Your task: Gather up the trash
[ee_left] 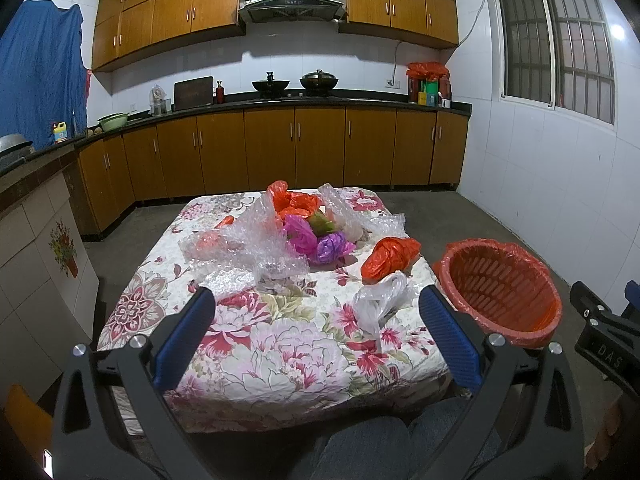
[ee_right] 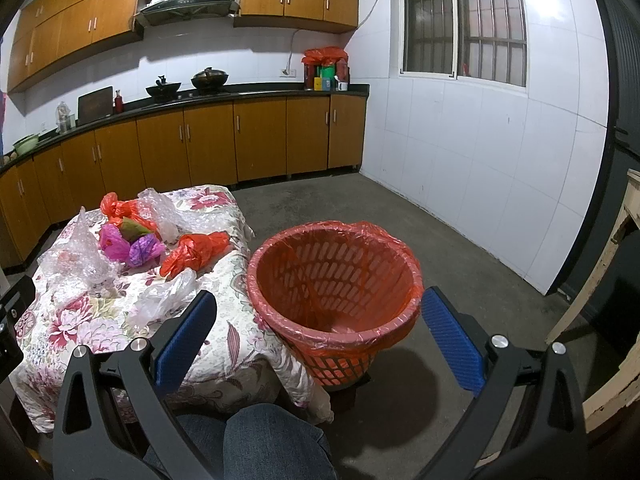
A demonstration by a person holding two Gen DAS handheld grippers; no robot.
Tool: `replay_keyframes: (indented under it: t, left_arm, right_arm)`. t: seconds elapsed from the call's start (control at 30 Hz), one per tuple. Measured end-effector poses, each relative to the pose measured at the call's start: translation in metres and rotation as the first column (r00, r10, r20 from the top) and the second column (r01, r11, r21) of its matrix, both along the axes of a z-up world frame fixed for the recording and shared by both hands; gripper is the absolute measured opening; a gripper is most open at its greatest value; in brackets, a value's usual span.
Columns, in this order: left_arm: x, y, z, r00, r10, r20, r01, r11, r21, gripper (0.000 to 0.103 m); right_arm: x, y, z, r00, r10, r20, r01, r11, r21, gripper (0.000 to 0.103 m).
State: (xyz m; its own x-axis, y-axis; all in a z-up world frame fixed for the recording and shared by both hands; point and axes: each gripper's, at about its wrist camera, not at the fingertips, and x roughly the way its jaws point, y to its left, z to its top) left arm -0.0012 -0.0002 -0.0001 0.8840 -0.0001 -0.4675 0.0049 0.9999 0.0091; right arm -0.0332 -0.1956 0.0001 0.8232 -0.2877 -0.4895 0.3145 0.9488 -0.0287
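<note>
A low table with a floral cloth holds trash: bubble wrap, pink and purple crumpled bags, orange bags, one orange bag near the right edge and a clear white bag in front of it. A red basket lined with a red bag stands right of the table, empty inside. My left gripper is open and empty above the table's near half. My right gripper is open and empty in front of the basket. The trash also shows in the right wrist view.
Wooden kitchen cabinets and a counter run along the back wall. Grey concrete floor lies right of the basket. A white tiled wall is to the right. My knees in jeans are at the bottom.
</note>
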Motion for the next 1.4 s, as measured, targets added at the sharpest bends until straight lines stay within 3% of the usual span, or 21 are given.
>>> replay_keyframes:
  t: [1.4]
  left_arm:
    - [-0.0009,0.0007,-0.0012,1.000,0.005,-0.010,-0.005,1.000,-0.004,0.099]
  right_arm:
    - [0.0036,0.0009,-0.0039,1.000,0.004,0.000,-0.004,1.000,-0.002,0.101]
